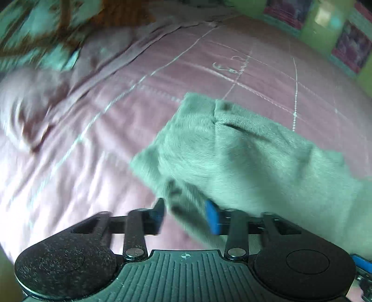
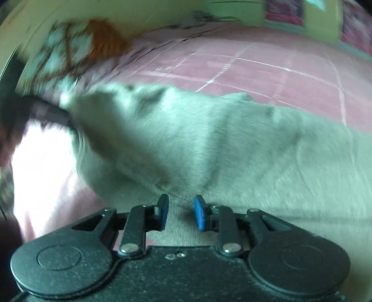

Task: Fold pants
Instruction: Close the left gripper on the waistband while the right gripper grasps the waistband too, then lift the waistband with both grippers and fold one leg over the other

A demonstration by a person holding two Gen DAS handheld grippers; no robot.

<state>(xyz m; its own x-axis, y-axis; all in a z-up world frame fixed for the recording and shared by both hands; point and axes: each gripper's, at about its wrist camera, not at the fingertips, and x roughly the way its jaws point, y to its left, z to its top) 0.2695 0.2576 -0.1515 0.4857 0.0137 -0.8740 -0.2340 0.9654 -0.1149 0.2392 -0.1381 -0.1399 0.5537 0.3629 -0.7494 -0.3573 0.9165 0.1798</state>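
The pale grey-green fleece pants [image 1: 232,148] lie on a pink bedspread [image 1: 116,111]. In the left wrist view my left gripper [image 1: 186,216] has its blue pads [image 1: 212,217] apart, with a fold of the pants edge between them. In the right wrist view the pants [image 2: 209,139] fill the middle of the frame, bunched into a ridge. My right gripper [image 2: 180,211] has its blue pads [image 2: 200,215] a small gap apart, with the fabric ridge running down between them. Both views are motion blurred.
A patterned orange-and-teal pillow [image 1: 46,27] lies at the far left of the bed, also in the right wrist view [image 2: 76,46]. A green wall with pictures [image 1: 325,21] runs behind the bed. Pink bedspread [image 2: 267,69] shows beyond the pants.
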